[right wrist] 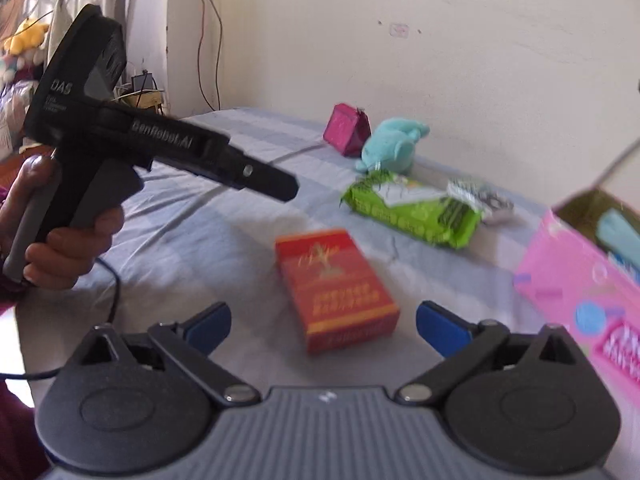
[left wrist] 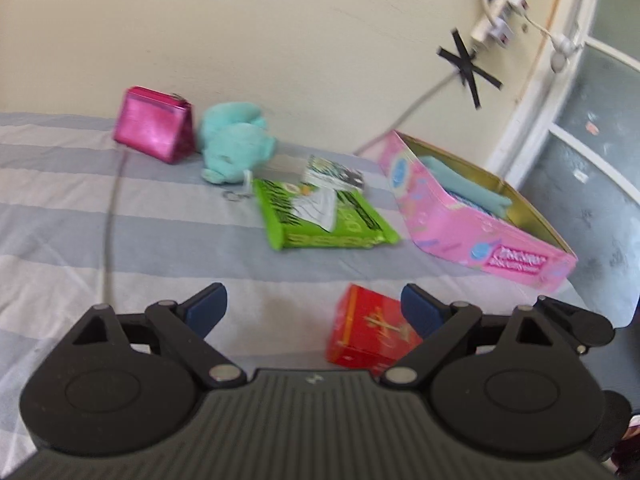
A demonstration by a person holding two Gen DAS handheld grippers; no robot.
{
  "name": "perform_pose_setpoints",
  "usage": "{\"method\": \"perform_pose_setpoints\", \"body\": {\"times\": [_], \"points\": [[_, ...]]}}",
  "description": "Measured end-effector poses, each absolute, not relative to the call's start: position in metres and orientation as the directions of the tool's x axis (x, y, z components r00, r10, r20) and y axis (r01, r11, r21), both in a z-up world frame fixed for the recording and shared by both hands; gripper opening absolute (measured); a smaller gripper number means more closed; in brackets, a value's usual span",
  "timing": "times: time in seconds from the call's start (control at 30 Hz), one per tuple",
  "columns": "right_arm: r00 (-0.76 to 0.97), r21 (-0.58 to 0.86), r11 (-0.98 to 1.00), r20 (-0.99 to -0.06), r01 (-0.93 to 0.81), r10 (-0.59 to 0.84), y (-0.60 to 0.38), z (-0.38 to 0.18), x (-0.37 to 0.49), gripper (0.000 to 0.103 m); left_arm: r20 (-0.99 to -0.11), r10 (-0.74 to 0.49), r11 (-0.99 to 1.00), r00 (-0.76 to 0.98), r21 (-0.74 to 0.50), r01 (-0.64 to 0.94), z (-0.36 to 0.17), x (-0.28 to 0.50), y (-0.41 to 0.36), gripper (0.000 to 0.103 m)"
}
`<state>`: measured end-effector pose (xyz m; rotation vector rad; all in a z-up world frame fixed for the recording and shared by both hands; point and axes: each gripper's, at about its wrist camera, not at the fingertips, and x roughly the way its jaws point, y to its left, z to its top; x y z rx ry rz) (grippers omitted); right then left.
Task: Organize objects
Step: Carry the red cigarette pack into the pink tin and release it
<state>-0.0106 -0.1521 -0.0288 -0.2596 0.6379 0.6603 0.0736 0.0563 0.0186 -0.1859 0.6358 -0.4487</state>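
A red box (left wrist: 370,330) (right wrist: 336,284) lies on the striped bed close in front of both grippers. My left gripper (left wrist: 314,308) is open and empty, with the box by its right finger. My right gripper (right wrist: 324,322) is open and empty, the box lying between and just beyond its fingertips. A green wipes pack (left wrist: 320,216) (right wrist: 416,208), a small printed packet (left wrist: 334,174) (right wrist: 476,194), a teal plush (left wrist: 234,140) (right wrist: 394,142) and a magenta pouch (left wrist: 154,124) (right wrist: 346,128) lie farther back. A pink open box (left wrist: 480,228) (right wrist: 580,292) holds teal cloth (left wrist: 468,188).
The left gripper's body (right wrist: 120,132), held in a hand, hangs above the bed at the left of the right wrist view. A grey cable (left wrist: 110,216) runs across the bedsheet (left wrist: 160,240). The wall stands behind the bed; a door (left wrist: 592,140) is at the right.
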Motion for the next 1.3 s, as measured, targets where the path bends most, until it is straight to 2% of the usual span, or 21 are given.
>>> {"method": "perform_pose_setpoints", "body": {"times": [0.13, 0.23, 0.3, 0.37, 0.4, 0.5, 0.67, 0.9, 1.1, 1.3], "points": [[0.608, 0.068, 0.826, -0.643, -0.560, 0.466, -0.158, -0.040, 0.000, 0.095, -0.571, -0.444, 0.894, 0.690, -0.234, 0.381, 0.013, 0.082, 0.034, 0.093], [0.624, 0.094, 0.842, -0.628, -0.532, 0.464, -0.156, -0.041, 0.003, 0.088, -0.613, -0.457, 0.886, 0.644, -0.251, 0.390, 0.007, 0.089, 0.027, 0.073], [0.618, 0.121, 0.837, -0.618, -0.534, 0.485, -0.153, -0.040, 0.005, 0.073, -0.618, -0.487, 0.871, 0.617, -0.291, 0.396, 0.000, 0.089, 0.026, 0.069], [0.641, 0.100, 0.846, -0.608, -0.523, 0.469, -0.149, -0.042, 0.003, 0.066, -0.608, -0.528, 0.847, 0.593, -0.334, 0.412, -0.001, 0.087, 0.023, 0.059], [0.649, 0.090, 0.848, -0.603, -0.522, 0.464, -0.149, -0.042, 0.002, 0.057, -0.611, -0.526, 0.849, 0.592, -0.336, 0.408, 0.001, 0.085, 0.020, 0.059], [0.653, 0.133, 0.857, -0.594, -0.498, 0.471, -0.159, -0.037, 0.000, 0.046, -0.604, -0.520, 0.851, 0.603, -0.306, 0.428, 0.013, 0.081, 0.006, 0.059], [0.744, 0.114, 0.895, -0.516, -0.431, 0.424, -0.191, -0.016, -0.005, 0.045, -0.526, -0.582, 0.806, 0.620, -0.273, 0.524, 0.054, 0.088, -0.033, 0.059], [0.885, -0.014, 0.969, -0.411, -0.247, 0.220, -0.256, 0.022, 0.005, 0.045, -0.488, -0.651, 0.727, 0.581, -0.182, 0.662, 0.087, 0.120, -0.142, 0.060], [0.894, 0.020, 0.994, -0.434, -0.109, 0.107, -0.338, 0.030, 0.030, 0.046, -0.502, -0.698, 0.661, 0.511, -0.176, 0.729, 0.082, 0.147, -0.232, 0.060], [0.880, 0.039, 0.998, -0.472, -0.042, 0.056, -0.389, 0.016, 0.055, 0.047, -0.562, -0.667, 0.665, 0.489, -0.154, 0.731, 0.062, 0.166, -0.282, 0.061]]}}
